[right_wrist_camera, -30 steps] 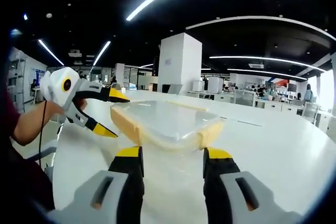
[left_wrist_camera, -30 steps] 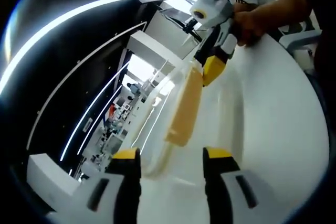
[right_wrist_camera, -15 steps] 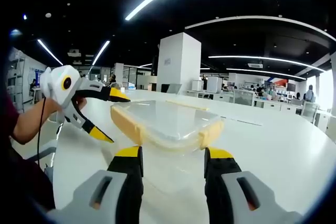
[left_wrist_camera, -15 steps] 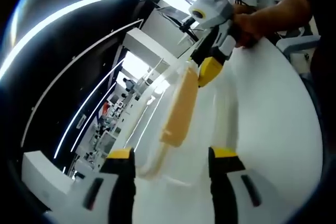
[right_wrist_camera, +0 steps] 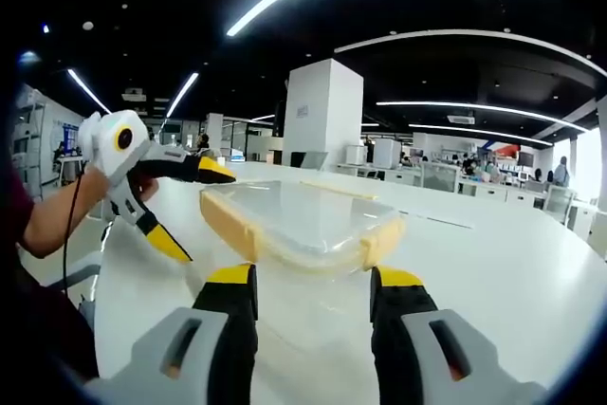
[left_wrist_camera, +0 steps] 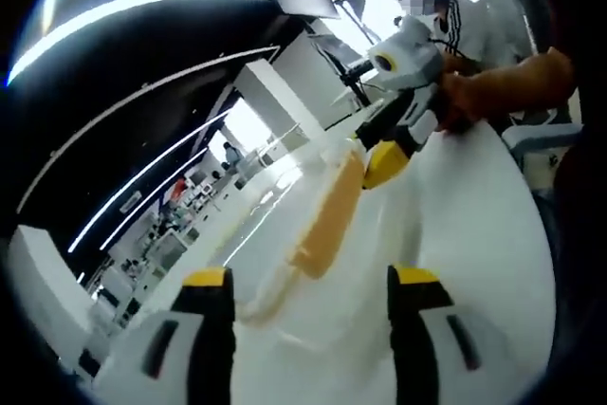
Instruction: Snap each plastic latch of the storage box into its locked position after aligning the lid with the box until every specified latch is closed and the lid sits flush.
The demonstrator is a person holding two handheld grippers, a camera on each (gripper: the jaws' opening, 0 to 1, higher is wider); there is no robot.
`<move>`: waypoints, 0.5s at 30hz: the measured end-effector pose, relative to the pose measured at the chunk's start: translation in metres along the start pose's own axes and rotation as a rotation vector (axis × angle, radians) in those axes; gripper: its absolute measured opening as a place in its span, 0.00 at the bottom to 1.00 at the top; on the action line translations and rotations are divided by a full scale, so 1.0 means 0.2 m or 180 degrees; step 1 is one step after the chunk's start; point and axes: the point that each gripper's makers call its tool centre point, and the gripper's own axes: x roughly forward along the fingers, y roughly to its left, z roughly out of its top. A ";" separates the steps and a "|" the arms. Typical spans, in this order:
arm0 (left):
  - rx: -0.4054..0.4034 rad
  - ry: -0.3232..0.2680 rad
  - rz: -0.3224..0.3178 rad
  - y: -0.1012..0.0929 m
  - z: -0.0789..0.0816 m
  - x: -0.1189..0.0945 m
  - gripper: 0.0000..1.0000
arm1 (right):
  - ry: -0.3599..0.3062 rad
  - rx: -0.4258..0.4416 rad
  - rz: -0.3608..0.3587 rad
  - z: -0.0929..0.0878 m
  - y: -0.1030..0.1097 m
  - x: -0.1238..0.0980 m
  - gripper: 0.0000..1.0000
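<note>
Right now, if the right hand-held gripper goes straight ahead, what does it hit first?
Probably the near side of the storage box, which sits on the white table just beyond the open right hand-held gripper; depth is uncertain.

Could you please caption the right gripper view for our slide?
Open left claw beside the lidded storage box on the white table.

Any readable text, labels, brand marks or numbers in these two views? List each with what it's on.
None legible.
The storage box and its clear lid carry no visible print.
The left tool and right tool show no markings.
Signs in the background office are too small and blurred to read.
</note>
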 end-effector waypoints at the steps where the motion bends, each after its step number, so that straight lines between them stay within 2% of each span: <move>1: -0.0142 -0.0049 -0.0108 -0.02 0.02 -0.01 0.70 | -0.0001 -0.0004 0.0000 0.00 0.01 0.00 0.46; 3: -0.0375 -0.0145 -0.0157 -0.01 0.04 -0.02 0.70 | 0.0000 -0.0006 -0.0001 0.00 0.01 0.00 0.46; 5: -0.0350 -0.0161 -0.0034 0.04 0.04 -0.04 0.56 | -0.0001 -0.0019 -0.0004 0.00 0.02 0.01 0.46; 7: -0.0381 -0.0178 0.0048 0.06 0.04 -0.05 0.48 | 0.0000 -0.0026 -0.0009 0.00 0.03 0.00 0.46; 10: -0.0529 -0.0243 0.0069 0.06 0.06 -0.05 0.45 | 0.0000 -0.0032 -0.0011 0.00 0.03 0.01 0.46; 15: -0.0616 -0.0298 0.0150 0.09 0.06 -0.05 0.37 | -0.0003 -0.0035 -0.0005 0.00 0.05 0.00 0.46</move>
